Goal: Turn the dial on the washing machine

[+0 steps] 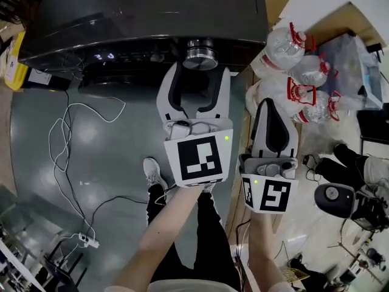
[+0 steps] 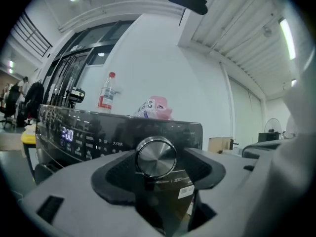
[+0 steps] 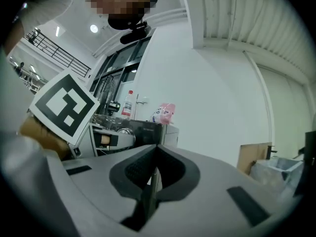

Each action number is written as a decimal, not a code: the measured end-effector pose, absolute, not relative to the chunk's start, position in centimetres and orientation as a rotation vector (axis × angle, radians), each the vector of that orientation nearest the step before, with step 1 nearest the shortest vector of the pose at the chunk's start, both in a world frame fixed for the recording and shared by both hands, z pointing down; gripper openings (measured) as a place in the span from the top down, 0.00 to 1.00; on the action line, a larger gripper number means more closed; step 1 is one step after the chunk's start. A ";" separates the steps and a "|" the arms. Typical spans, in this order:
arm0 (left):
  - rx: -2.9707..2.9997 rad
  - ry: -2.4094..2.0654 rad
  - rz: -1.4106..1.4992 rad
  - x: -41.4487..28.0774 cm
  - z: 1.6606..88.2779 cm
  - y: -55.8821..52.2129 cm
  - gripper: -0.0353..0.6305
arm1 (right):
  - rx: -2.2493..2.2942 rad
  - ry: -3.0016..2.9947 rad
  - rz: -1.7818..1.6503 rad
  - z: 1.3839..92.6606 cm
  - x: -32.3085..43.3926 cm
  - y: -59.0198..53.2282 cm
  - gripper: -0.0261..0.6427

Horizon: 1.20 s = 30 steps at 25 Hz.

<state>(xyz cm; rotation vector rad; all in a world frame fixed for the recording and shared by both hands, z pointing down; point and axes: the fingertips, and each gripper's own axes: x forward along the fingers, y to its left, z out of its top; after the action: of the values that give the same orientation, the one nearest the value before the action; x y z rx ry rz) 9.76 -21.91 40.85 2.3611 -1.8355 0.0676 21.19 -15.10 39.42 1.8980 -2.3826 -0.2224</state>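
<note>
Grey floor (image 1: 36,163) with a white cable (image 1: 59,132), a power strip (image 1: 88,241), water jugs (image 1: 285,44) and the washer (image 1: 146,17).

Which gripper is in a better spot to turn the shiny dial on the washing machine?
Left. The left gripper is open and aimed straight at the silver dial, which shows between its jaws. The right gripper is shut and off to the side.
</note>
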 end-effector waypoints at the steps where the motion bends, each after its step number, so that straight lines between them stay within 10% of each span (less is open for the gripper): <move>1: 2.323 -1.843 0.050 9.7 41.1 -22.0 0.50 | 1.897 -2.378 -0.218 39.7 21.4 -15.0 0.95; 30: 2.652 -2.065 0.519 10.2 40.9 -22.5 0.54 | 1.895 -2.339 -0.135 42.2 22.7 -14.3 0.95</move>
<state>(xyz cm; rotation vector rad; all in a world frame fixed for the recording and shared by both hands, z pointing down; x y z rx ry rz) 10.17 -22.46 40.95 2.6516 -2.0646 0.5193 22.68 -14.28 42.20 1.8950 -2.3391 -0.1347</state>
